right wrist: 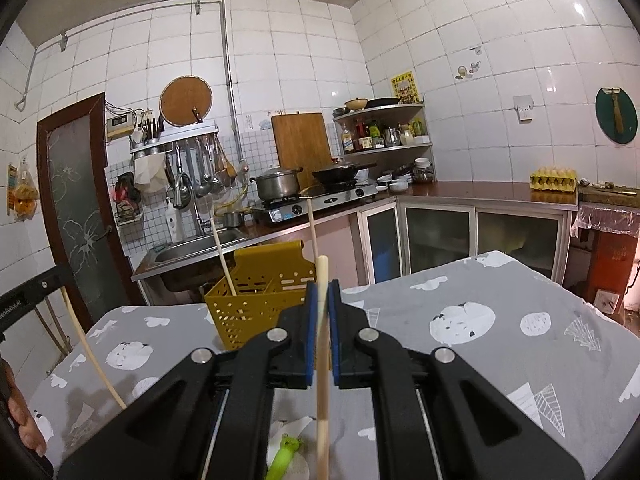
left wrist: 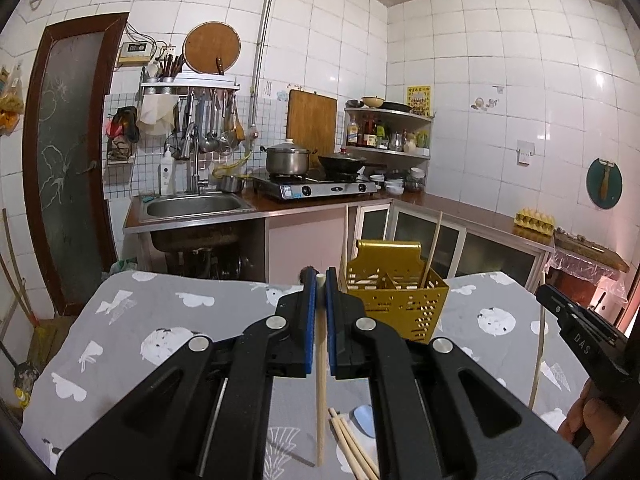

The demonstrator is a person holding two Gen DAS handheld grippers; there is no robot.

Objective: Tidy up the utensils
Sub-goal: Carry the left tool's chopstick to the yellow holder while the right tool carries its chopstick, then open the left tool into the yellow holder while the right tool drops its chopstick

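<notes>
Both grippers are clenched, each on one pale wooden chopstick. In the left wrist view, the left gripper (left wrist: pixel 320 280) sits at frame centre with its blue pads pinching the chopstick (left wrist: pixel 320 380) near its upper end; the shaft hangs down toward the lower edge of the frame. In the right wrist view, the right gripper (right wrist: pixel 323 285) at frame centre clamps a second chopstick (right wrist: pixel 322 360), whose tip rises slightly above the pads.

The target is the yellow perforated utensil caddy (left wrist: pixel 394 300), standing on the bench (left wrist: pixel 160 320), which is covered by a grey patterned cloth. It appears just right of centre in the left view and left of centre in the right view. Two chopsticks (left wrist: pixel 432 248) already stand tilted in its compartments. More loose chopsticks (left wrist: pixel 352 448) and a metal spoon (left wrist: pixel 362 418) lie on the cloth at the lower centre of the left view; a green frog-headed utensil (right wrist: pixel 286 454) lies at the bottom of the right view.

Judged step: carry each held chopstick to the caddy and drop it in.

Procedure notes:
- Raise the lower end above the caddy rim before moving across.
- Bring the shaft close to upright over one compartment.
- Avoid the chopsticks already leaning inside.
- Insert one gripper at a time; the two are near each other.
- Release only once the lower end is inside the walls.
</notes>
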